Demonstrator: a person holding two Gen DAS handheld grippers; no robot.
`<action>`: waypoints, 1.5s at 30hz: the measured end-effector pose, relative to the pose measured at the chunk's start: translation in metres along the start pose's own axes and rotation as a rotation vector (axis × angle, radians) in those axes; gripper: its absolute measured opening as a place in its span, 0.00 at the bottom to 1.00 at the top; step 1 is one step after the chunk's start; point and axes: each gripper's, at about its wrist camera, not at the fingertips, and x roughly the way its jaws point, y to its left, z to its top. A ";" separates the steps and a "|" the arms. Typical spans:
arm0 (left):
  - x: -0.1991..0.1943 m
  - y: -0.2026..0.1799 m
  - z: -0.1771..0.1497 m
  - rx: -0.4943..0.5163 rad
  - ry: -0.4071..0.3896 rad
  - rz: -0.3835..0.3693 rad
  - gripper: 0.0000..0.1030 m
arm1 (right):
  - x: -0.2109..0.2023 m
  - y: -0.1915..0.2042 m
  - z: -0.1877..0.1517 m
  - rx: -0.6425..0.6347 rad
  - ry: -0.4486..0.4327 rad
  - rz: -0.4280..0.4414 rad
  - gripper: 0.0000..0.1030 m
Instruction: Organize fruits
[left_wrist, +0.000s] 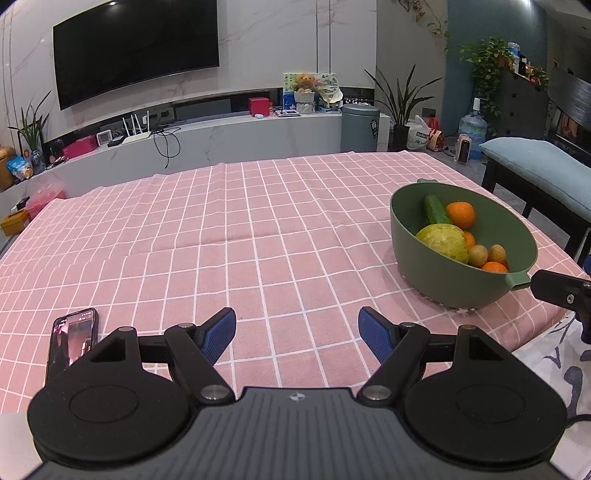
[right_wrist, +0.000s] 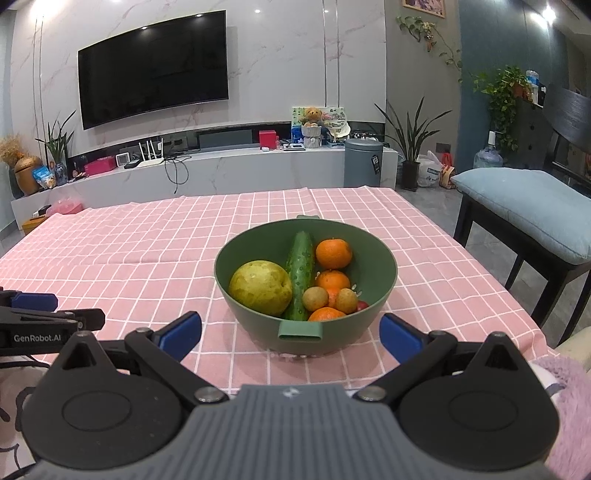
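Right wrist view: green bowl (right_wrist: 384, 258) holds pear (right_wrist: 260, 287), cucumber (right_wrist: 300, 273); both claws wide.

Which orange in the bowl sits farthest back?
The orange beside the cucumber's far tip; the other two lie nearer the right gripper.

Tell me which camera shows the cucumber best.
The right wrist view: the cucumber shows nearly full length, lying in the bowl between the pear and the oranges. The left wrist view shows only its upper end above the pear, off at the right.
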 end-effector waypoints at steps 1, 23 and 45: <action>0.000 0.000 0.000 0.002 -0.002 0.000 0.86 | 0.000 0.000 0.000 0.001 -0.001 0.000 0.96; 0.000 -0.004 -0.002 0.031 -0.013 0.012 0.86 | -0.005 0.001 -0.001 -0.006 -0.011 -0.006 0.96; 0.001 -0.005 -0.002 0.039 -0.012 0.012 0.86 | -0.007 0.001 0.000 -0.015 -0.015 -0.011 0.96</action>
